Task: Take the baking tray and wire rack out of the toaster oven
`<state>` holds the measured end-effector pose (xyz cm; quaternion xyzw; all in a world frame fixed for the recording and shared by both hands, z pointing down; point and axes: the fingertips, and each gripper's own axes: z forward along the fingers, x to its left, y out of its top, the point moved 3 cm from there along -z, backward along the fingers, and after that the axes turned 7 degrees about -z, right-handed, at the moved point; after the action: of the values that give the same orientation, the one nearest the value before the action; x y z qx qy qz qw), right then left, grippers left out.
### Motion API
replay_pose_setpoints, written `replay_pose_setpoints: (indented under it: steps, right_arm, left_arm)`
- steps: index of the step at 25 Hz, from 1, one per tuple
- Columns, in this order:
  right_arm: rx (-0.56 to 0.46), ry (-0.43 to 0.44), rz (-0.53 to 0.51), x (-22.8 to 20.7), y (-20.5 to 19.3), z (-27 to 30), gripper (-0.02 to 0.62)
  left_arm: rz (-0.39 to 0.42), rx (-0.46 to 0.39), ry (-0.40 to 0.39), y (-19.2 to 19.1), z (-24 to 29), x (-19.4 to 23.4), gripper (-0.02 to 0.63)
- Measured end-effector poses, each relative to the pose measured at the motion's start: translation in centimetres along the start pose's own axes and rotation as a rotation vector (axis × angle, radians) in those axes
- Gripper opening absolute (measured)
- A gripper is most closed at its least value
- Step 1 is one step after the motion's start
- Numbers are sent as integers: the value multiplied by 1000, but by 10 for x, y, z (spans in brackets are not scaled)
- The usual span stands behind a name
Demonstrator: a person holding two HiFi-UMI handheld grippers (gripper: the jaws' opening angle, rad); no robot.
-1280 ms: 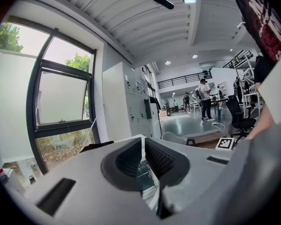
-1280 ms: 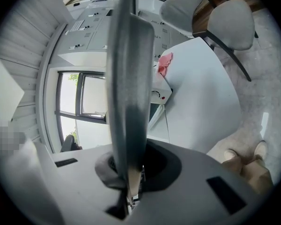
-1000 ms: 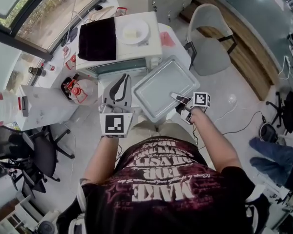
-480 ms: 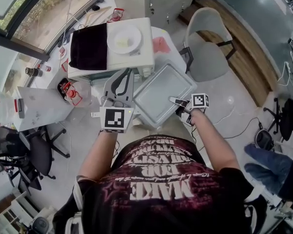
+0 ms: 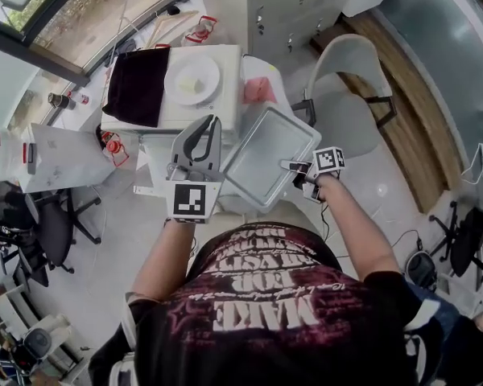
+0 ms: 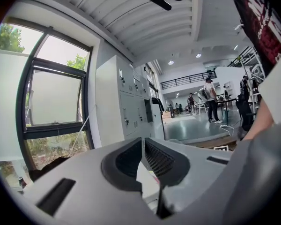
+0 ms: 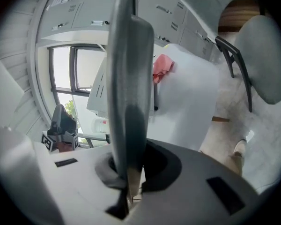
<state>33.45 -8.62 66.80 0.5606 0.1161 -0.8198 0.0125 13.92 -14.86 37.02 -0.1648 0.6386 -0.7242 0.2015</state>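
R gripper [image 5: 292, 167] clamped nearly shut on near rim of baking tray [image 5: 262, 158]. Tray is out of toaster oven [image 5: 229, 79], held in air, tilted, just off oven's front-right corner. It shows edge-on in right gripper view. L gripper [image 5: 212, 121] has jaw tips together w/ nothing btwn them, raised just beside tray's left edge. Oven top: black cloth [image 5: 137, 85] at left, white plate [image 5: 191, 80] mid. Pink cloth [image 5: 258, 92] on table [image 5: 256, 64] behind tray.

Black short-sleeved T-shirt [image 5: 266, 312], pale block lettering over seemingly maroon print; left gripper [image 5: 213, 121] grey with black-and-white marker cube [image 5: 195, 201]
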Motion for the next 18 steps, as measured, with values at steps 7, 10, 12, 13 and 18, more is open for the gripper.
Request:
replay_pose_setpoints:
  steps: [7, 10, 12, 13, 18]
  right_arm:
    - [173, -1, -68, -29, 40, -5, 11]
    - [241, -12, -112, -40, 60, -2, 11]
    - [287, -25, -136, -47, 72, 2, 10]
    - [309, -33, -145, -50, 78, 4, 9]
    - [408, -57, -181, -68, 104, 16, 11]
  left_arm:
    - [-9, 14, 126, -4, 7, -1, 25]
    - [-14, 23, 176, -9, 6, -1, 25]
    - [-18, 36, 213, -13, 2, 0, 25]
    - [-23, 43, 232, -15, -1, -1, 25]
    - [-44, 77, 303, -27, -11, -4, 25]
